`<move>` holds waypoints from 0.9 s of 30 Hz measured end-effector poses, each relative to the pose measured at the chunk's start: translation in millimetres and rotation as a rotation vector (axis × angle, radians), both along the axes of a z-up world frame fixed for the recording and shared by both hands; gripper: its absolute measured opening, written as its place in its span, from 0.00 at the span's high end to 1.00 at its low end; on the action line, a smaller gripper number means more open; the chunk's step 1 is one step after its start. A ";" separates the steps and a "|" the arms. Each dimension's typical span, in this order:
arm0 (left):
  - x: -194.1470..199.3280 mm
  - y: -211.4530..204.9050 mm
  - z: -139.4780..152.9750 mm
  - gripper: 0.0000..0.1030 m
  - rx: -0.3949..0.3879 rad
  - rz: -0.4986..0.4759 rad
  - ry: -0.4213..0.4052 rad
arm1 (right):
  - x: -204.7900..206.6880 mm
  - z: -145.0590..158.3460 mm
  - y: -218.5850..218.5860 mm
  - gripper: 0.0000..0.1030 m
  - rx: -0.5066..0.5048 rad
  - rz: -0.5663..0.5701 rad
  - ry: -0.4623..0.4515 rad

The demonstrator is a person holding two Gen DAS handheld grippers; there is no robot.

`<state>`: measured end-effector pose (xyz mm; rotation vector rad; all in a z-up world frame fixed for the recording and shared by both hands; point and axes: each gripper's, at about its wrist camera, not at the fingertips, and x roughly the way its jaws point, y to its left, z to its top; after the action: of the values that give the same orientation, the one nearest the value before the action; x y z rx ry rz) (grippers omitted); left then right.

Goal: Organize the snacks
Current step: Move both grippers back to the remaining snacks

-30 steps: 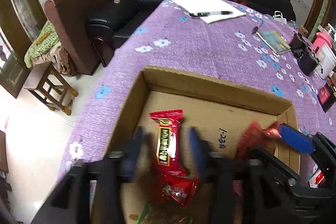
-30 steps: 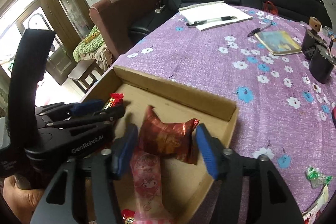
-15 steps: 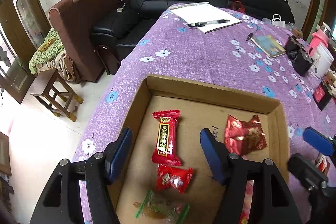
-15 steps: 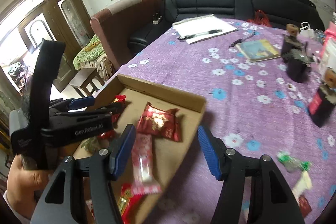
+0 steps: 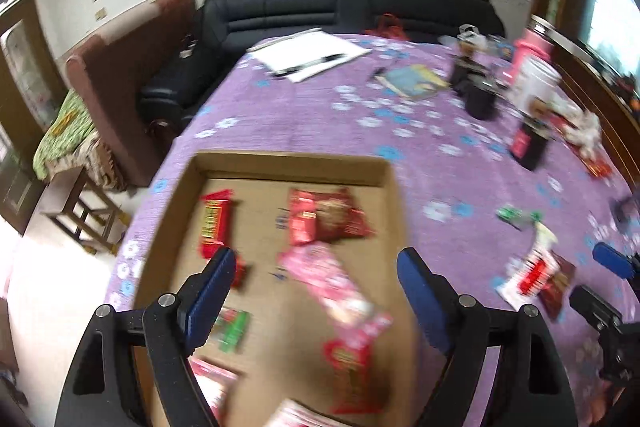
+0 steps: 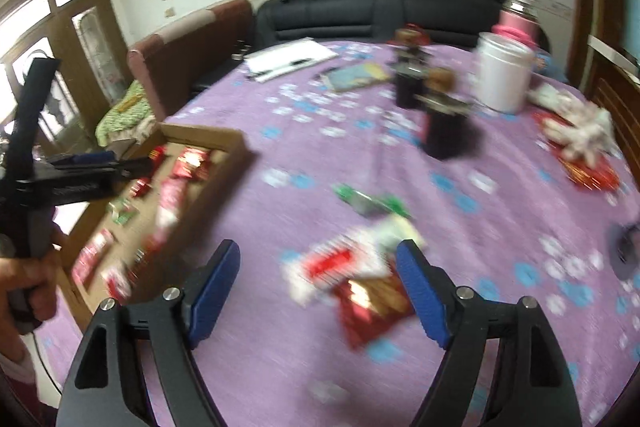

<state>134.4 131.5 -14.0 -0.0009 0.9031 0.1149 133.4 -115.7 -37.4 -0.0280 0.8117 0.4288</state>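
The surface (image 6: 320, 155) is covered by a purple cloth with blue and white flowers. On it are seen a cardboard box (image 5: 384, 167), a green-wrapped sweet (image 6: 370, 201), a red and white packet (image 6: 340, 263) overlapping a dark red packet (image 6: 372, 307), a white notepad (image 5: 308, 53), a book (image 5: 416, 81), dark containers (image 6: 444, 131) and a white jar (image 6: 504, 75).

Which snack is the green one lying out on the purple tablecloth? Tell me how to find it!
Start at the cardboard box on the purple tablecloth. Outside the box, toward the dark jars, lies the green-wrapped candy, alone on the cloth. It is the only green snack there; the packets nearer the right gripper are red and white.
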 end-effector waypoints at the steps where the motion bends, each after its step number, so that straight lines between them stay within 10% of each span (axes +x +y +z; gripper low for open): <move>1: -0.9 -7.1 0.0 0.16 0.003 -0.013 0.001 | -2.0 -2.9 -9.5 0.22 -0.004 -0.014 0.006; 13: -0.4 -98.6 -16.6 0.15 0.069 -0.211 0.049 | -9.3 -32.9 -44.5 0.22 -0.014 -0.058 0.045; 27: 8.2 -106.6 -31.3 0.15 0.082 -0.221 0.089 | 19.7 -60.6 -23.4 0.22 -0.072 -0.014 0.087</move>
<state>142.7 24.9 -45.4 0.1814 0.9805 -0.0542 153.1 -139.1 -98.0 -0.0708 0.9126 0.3897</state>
